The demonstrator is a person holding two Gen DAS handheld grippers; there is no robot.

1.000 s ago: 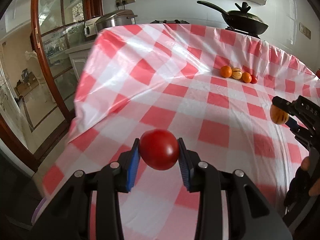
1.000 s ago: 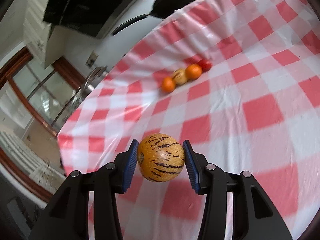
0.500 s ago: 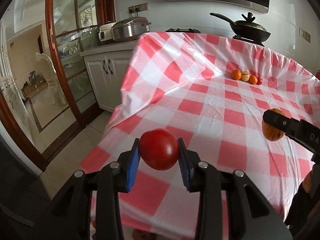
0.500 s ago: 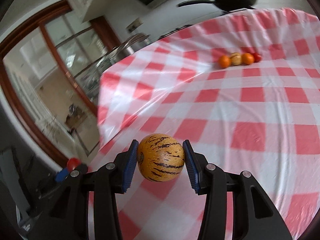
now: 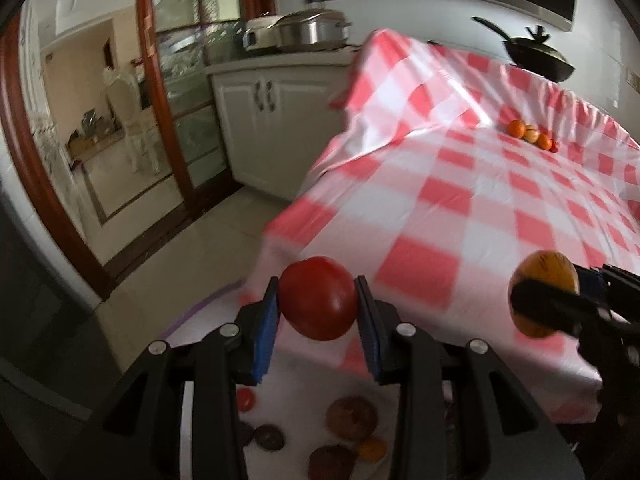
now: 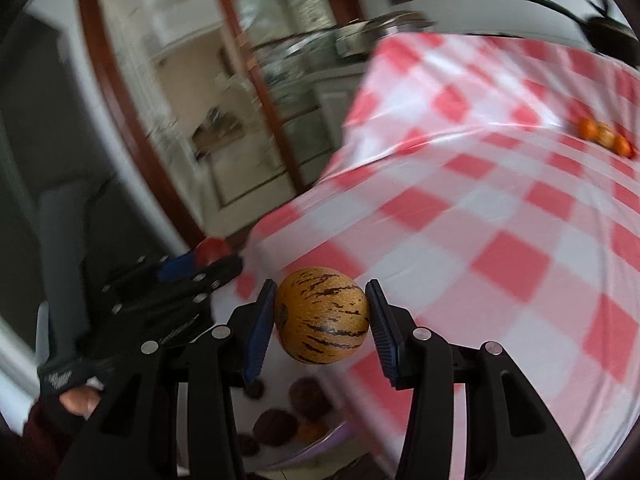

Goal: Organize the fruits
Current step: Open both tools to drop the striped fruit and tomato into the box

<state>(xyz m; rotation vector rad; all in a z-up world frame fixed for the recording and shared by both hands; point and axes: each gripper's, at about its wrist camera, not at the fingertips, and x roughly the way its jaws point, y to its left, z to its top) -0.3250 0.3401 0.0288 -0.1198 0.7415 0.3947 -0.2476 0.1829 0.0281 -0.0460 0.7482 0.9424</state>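
My left gripper (image 5: 317,308) is shut on a red tomato (image 5: 318,300), held in the air past the near left corner of the checked table (image 5: 460,200). My right gripper (image 6: 322,322) is shut on an orange fruit with dark stripes (image 6: 322,316); the left wrist view shows that striped fruit (image 5: 544,272) at the right. The left gripper (image 6: 196,264) with its tomato (image 6: 212,250) shows in the right wrist view at the left. Below both grippers lies a white container (image 5: 296,412) with several dark, red and orange fruits (image 5: 352,416). A short row of fruits (image 5: 532,134) lies far back on the cloth.
A black wok (image 5: 536,56) stands behind the table. A white cabinet (image 5: 272,120) with a steel cooker (image 5: 308,32) is at the left, beside a glass door with a wooden frame (image 5: 160,92). Tiled floor (image 5: 180,240) lies to the left of the table.
Both grippers have drawn back from over the table to beyond its near left corner, each still holding its fruit. The right gripper has rolled. The container of fruits has come into view below.
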